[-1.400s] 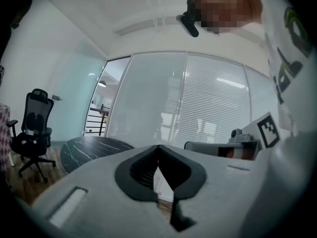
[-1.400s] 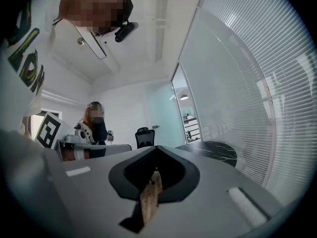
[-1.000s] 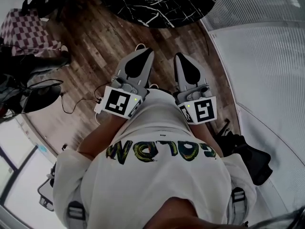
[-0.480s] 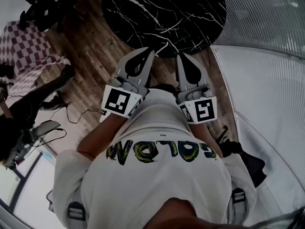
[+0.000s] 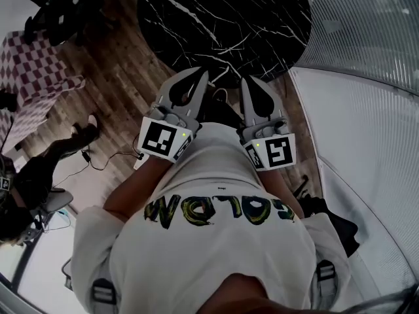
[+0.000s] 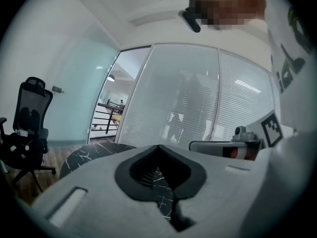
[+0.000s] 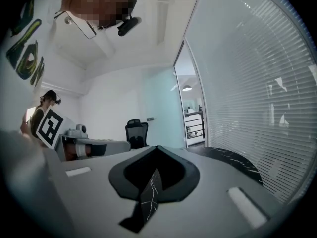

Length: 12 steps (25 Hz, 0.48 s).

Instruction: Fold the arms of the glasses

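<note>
No glasses show in any view. In the head view my left gripper (image 5: 200,72) and right gripper (image 5: 247,79) are held side by side in front of the person's white shirt. Both point at the near rim of a round black marble table (image 5: 229,18). Their jaws are shut, with nothing between them. In the left gripper view the shut left gripper (image 6: 159,147) shows the dark table (image 6: 89,155) beyond its tip. The right gripper (image 7: 157,148) is likewise shut, with the table (image 7: 233,162) to its right. The tabletop parts in view are bare.
A glass wall with blinds (image 5: 366,77) runs along the right. A checkered seat (image 5: 39,77) and cables (image 5: 98,156) lie on the wooden floor at left. A black office chair (image 6: 29,128) stands left of the table. Another person (image 7: 44,105) is further off.
The table has come closer in the head view: both grippers now reach its near rim. Both jaws stayed shut and empty.
</note>
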Each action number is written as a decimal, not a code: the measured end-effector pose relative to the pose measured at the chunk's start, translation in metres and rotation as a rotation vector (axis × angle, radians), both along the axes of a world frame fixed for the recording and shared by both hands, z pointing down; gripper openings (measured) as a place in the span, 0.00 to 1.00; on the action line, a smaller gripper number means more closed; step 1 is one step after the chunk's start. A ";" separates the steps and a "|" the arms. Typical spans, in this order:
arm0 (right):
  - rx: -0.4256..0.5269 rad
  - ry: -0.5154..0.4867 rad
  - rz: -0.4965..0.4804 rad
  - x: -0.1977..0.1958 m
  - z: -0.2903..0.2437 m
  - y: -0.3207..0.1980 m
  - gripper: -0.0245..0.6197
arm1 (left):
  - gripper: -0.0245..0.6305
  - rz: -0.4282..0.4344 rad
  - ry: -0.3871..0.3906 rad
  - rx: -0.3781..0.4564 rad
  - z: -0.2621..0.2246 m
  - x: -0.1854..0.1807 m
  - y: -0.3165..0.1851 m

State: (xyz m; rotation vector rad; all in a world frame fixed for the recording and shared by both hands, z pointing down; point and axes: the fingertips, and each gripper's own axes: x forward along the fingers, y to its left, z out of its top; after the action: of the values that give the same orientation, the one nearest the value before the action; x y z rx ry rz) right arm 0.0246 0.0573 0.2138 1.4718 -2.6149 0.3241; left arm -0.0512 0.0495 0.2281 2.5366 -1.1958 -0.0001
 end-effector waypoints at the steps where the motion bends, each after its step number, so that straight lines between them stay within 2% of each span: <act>1: -0.019 0.009 0.000 0.003 0.003 -0.003 0.04 | 0.04 -0.002 -0.004 -0.005 0.000 0.002 -0.002; 11: -0.160 0.053 -0.004 0.031 0.045 -0.029 0.05 | 0.04 -0.012 -0.055 -0.082 0.033 0.014 -0.027; 12: -0.174 0.056 -0.008 0.033 0.051 -0.033 0.07 | 0.04 -0.009 -0.064 -0.094 0.040 0.015 -0.030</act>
State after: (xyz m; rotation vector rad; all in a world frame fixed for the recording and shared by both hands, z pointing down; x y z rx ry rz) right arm 0.0575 0.0243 0.2651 1.3926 -2.4779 0.4888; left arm -0.0363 0.0193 0.2677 2.4662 -1.2026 0.1336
